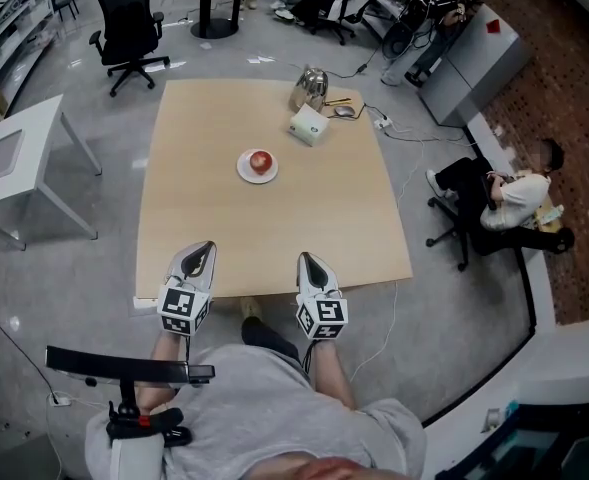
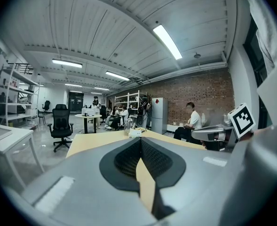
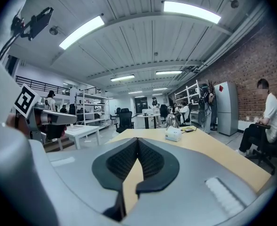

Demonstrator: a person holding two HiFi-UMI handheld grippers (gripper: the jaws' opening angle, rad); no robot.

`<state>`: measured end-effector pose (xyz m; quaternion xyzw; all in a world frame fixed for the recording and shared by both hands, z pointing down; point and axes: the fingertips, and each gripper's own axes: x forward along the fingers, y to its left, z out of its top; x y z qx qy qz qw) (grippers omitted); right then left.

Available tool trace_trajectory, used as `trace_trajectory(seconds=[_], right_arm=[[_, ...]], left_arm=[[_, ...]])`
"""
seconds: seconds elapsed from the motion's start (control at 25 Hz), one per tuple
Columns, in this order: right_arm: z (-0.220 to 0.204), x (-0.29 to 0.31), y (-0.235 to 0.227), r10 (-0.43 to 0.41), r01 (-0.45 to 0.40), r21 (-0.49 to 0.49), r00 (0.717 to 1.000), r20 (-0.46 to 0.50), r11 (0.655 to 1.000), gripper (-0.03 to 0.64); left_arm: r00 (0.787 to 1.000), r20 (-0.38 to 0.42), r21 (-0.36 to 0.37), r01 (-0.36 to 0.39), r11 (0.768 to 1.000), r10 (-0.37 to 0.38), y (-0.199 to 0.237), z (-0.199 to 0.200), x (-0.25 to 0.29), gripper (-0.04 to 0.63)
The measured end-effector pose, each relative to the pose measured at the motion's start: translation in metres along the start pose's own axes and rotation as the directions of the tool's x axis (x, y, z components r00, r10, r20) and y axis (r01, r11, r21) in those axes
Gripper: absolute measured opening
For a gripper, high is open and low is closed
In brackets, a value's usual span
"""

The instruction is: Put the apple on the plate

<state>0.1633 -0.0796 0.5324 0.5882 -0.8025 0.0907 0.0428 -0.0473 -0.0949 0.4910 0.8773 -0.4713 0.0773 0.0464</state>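
Already looks done: apple (image 1: 261,160) sits on the plate (image 1: 244,172) mid-table, well apart from both grippers. Left gripper (image 1: 202,253) and right gripper (image 1: 309,264) are clenched on nothing (parked at the near table (image 1: 274,238) edge). I'd hold off and not nudge the plate

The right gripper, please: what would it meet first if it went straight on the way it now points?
Probably the table, short of the apple on its plate; depth is unclear.
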Motion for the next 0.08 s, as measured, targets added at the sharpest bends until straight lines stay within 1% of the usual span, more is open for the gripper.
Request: trace_trajectory(seconds=[0.08], right_arm=[[-0.0004,0.0024,-0.0005,0.001,-0.001,-0.002,1.000,-0.002,1.000,0.006]], left_arm=[[1.000,-0.001,-0.001,0.000,1.000,0.000,0.0013,-0.0005,0.0023,0.018]])
